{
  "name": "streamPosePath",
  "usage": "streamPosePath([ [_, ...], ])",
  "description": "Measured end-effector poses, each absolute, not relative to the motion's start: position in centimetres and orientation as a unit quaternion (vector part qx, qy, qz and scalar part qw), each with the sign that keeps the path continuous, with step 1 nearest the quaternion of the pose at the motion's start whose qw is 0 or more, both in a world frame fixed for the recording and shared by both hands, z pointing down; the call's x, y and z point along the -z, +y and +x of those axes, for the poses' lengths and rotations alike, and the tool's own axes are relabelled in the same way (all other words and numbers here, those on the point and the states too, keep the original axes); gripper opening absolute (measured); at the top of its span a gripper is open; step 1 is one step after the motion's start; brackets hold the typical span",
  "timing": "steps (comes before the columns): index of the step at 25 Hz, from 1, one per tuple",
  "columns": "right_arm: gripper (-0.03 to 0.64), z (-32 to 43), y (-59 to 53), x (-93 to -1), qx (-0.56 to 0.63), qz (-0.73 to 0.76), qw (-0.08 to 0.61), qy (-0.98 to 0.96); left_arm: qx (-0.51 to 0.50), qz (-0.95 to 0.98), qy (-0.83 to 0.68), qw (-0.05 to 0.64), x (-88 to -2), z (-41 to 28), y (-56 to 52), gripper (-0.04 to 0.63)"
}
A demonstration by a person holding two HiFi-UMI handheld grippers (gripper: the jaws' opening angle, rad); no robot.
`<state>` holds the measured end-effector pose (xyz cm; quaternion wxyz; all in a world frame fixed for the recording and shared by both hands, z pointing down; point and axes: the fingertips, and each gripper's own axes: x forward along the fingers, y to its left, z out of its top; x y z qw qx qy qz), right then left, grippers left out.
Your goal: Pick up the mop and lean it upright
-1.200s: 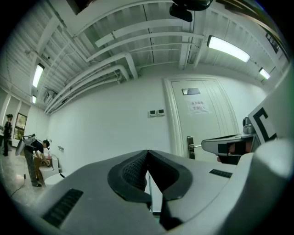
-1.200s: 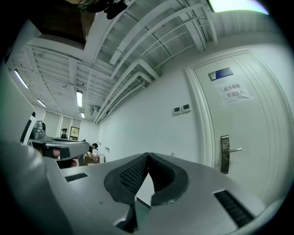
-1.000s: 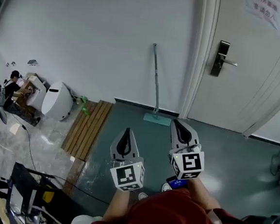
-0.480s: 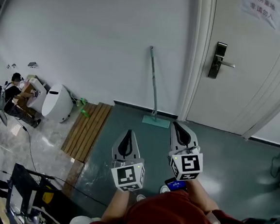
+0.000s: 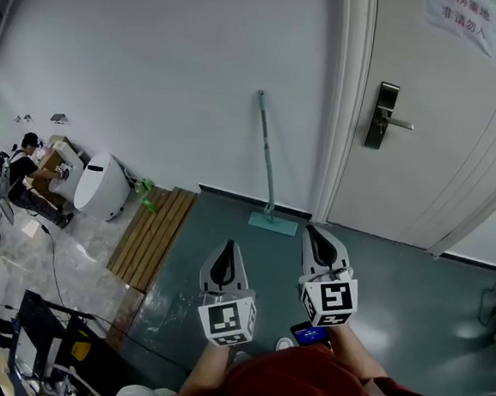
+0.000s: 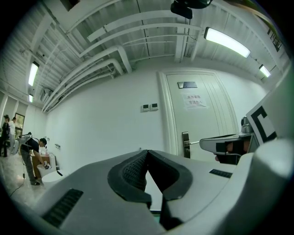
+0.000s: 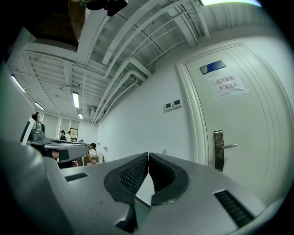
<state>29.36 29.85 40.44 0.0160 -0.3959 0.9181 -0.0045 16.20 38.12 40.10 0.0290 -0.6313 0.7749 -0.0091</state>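
**Mop (image 5: 266, 160) upright against the wall (image 5: 155, 73) at twelve o'clock**

At ten o'clock from the person, wooden slats (image 5: 154, 232) lie on the floor (image 5: 396, 275). The left gripper (image 5: 227, 244) is clenched, tips meeting on nothing. Well beyond both grippers, the mop rests its head on the floor and its handle on the wall. The right gripper (image 5: 312, 230) is likewise clenched and empty. A door (image 5: 423, 165) stands at one o'clock.

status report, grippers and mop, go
Left gripper shut, empty; right gripper shut, empty. Mop leaning upright on wall beside door, neither gripper touching it. Wooden boards off left, not in the way.
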Motion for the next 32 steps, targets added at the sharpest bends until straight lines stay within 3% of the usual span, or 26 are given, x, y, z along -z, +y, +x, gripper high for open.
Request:
streamPosePath([
  [14, 0.018, 27.8, 24.7, -41.4, -0.002, -0.398, 0.005, 0.917, 0.003, -0.635, 0.772, 0.025, -40.6, 14.5, 32.5, 0.012],
  [32, 0.018, 14.9, 15.2, -41.1, -0.011, -0.440, -0.006, 0.898, 0.001, -0.675, 0.737, 0.032, -40.2, 2.4, 21.4, 0.012],
])
